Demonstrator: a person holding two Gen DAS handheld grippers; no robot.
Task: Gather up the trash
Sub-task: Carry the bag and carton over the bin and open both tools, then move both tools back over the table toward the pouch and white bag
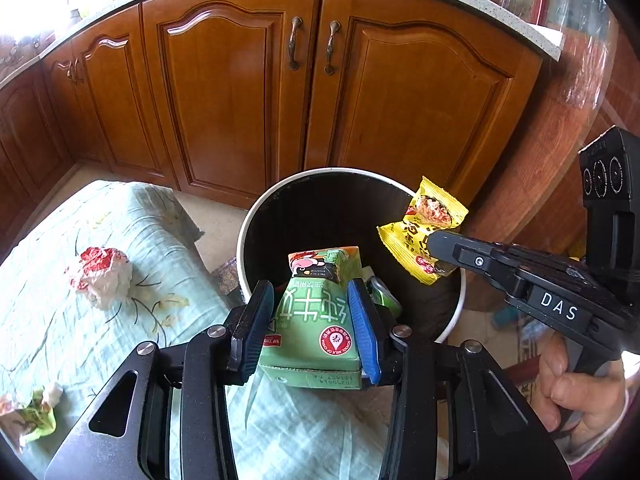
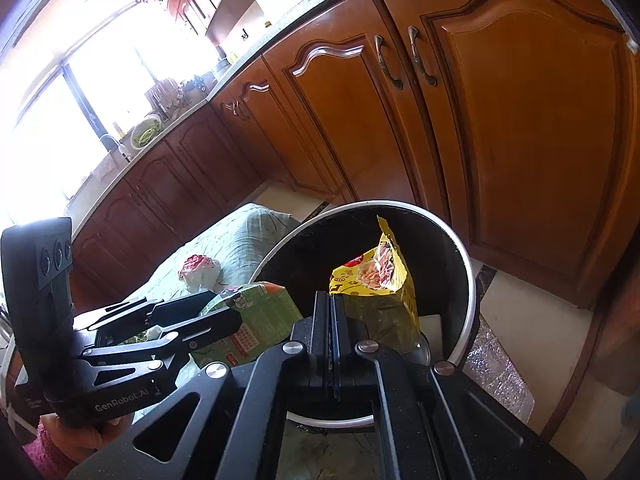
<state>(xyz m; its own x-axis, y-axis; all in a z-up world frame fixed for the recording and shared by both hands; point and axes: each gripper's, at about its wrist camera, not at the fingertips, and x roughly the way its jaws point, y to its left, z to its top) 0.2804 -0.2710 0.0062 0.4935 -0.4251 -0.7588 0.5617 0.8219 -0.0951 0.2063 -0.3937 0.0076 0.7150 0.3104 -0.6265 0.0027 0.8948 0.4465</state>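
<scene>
1. While both grippers hang over the bin [image 1: 256, 216], the release turns on one relation: whether each held piece lies inside the rim, so that it falls into the dark mouth and not onto the cloth [image 1: 80, 208] or floor.

2. Clamped between the blue pads of the left gripper [image 1: 314, 320] is the green carton [image 1: 316, 312]; the jaws stand partly open, pressing on its two sides. Its long axis runs away from the hand, top end forward. That top lies over the bin's near edge, but the bottom end seems short of the rim, above the cloth. My judgement: this hand needs to go further forward before letting go.

3. Pinched at one end by the right gripper [image 2: 333, 312], whose jaws are fully closed on it, is the yellow wrapper [image 2: 380, 280]. Its free end sticks forward and up. In the right wrist view it stands against the bin's black interior, well within the rim; the left wrist view places it over the right side of the opening.

4. Judged from both views, the right hand is better placed and could drop first.

5. Crumpled paper [image 1: 102, 276] and a green wrapper [image 1: 32, 416] lie on the cloth, left of the bin, nearer the left hand and not yet collected.
</scene>
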